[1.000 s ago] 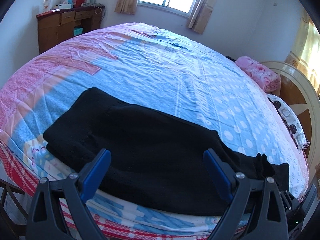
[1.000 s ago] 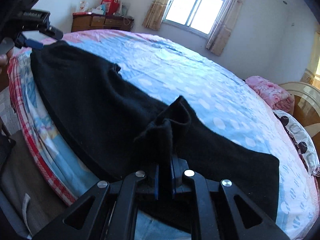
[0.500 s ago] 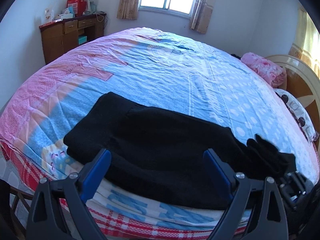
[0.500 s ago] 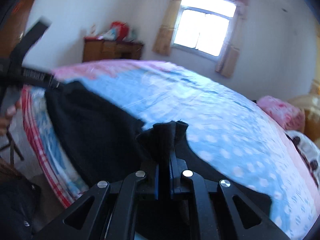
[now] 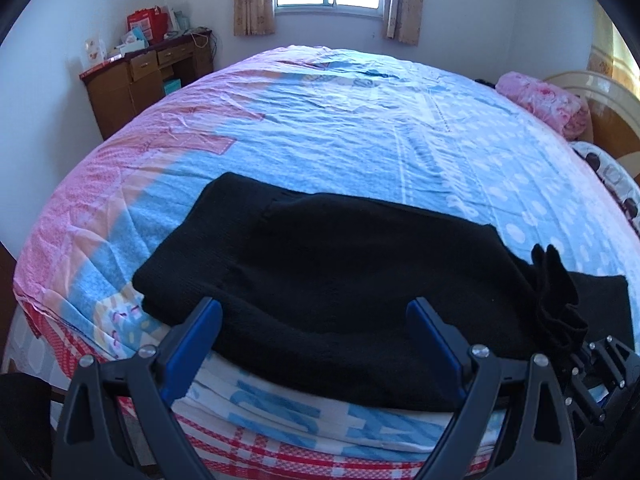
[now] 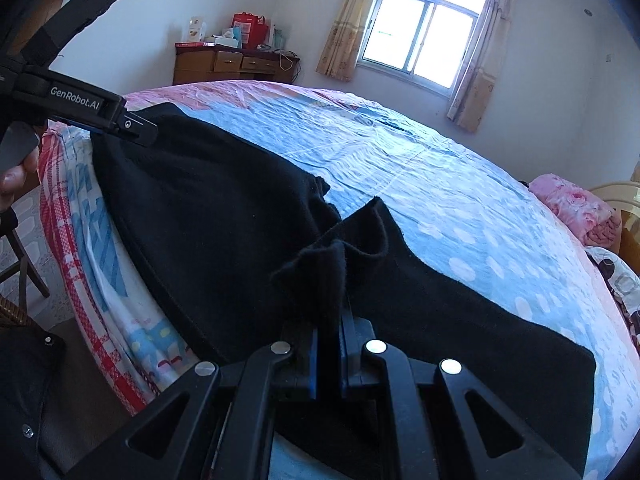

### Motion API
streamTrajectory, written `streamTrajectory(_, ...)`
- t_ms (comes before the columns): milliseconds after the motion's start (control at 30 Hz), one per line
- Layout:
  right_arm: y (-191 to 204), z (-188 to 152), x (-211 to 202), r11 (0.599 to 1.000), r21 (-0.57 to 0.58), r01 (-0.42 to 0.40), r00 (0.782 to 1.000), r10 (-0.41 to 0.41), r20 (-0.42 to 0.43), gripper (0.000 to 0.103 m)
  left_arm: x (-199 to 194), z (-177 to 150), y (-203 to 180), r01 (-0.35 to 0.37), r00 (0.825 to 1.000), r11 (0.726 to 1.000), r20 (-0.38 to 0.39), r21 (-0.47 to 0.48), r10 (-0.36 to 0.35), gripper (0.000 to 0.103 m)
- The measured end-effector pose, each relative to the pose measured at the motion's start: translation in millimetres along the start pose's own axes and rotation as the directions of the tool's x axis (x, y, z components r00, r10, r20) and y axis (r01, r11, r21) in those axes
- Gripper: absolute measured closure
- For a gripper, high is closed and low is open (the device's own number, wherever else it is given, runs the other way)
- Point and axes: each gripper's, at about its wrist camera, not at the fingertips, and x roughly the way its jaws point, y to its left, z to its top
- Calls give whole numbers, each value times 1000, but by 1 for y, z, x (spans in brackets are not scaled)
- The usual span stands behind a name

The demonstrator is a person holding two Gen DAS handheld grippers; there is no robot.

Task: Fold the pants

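A: What is being changed just now?

B: A bunch of the black pants [image 6: 224, 216] is being carried along by the right claw [image 6: 330, 344]. A second ago that bunch was being held further out over the leg end; now more flat cloth is being seen past it and to its right. The bed [image 5: 360, 128] is also being seen from a new angle by the left claw [image 5: 316, 332], so that claw is being turned a little while it is being kept in about the same place.

A: How are the claws being held?

B: The right claw's two blue sides are being pressed together on the bunch of cloth, which is being poked up right in front of them. The left claw's two sides are being kept wide apart, with nothing being pinched; the pants are being left lying just ahead of it and between its tips.

A: What is that meaning for the folding?

B: It is being guessed that the leg end is being brought over toward the rest of the pants. The fold is not being finished yet, because the bunch is being held up and not laid flat.

A: What is being shown by one view only?

B: In the right view, the left claw's arm, a thumb [image 6: 16, 178] and a chair leg [image 6: 28, 276] are being shown far off to the left. In the left view, the whole wide end of the pants is being shown, with the right claw low on the right
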Motion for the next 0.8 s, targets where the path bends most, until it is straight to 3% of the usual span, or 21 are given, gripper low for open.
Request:
streamTrajectory(300, 0, 8, 3, 1000, -10, 21, 1000, -21, -12, 93, -7, -1, -10, -17, 1000, 999, 10, 35, 16, 7)
streamTrajectory(367, 2, 5, 9, 1000, 0, 8, 999, -8, -38, 82, -10, -1, -14, 2, 1000, 999, 12, 43, -2, 7)
streamTrajectory(433, 9, 4, 10, 1000, -14, 20, 999, -21, -37, 79, -13, -1, -18, 14, 1000, 998, 17, 54, -15, 7)
streamTrajectory(467, 12, 5, 8, 999, -31, 27, 999, -28, -31, 71, -15, -1, -21, 21, 1000, 998, 21, 60, -22, 7)
streamTrajectory(500, 15, 6, 8, 999, -42, 1, 999, -3, -35, 65, -15, -1, -22, 26, 999, 998, 24, 64, -27, 7)
streamTrajectory(567, 12, 8, 5, 991, -5, -133, 990, 132, -40, 44, -16, -1, -26, 39, 999, 997, 24, 70, -40, 7)
streamTrajectory(633, 7, 10, -1, 960, 55, -276, 960, 278, -31, 27, -17, -2, -28, 56, 998, 996, 24, 69, -58, 7)
streamTrajectory(733, -8, 16, -17, 922, 123, -368, 930, 366, 34, 27, -20, -1, -30, 95, 995, 994, 36, 57, -97, 7)
streamTrajectory(800, -27, 23, -31, 910, 169, -379, 925, 367, 99, 27, -26, -1, -36, 150, 986, 986, 57, 75, -154, 7)
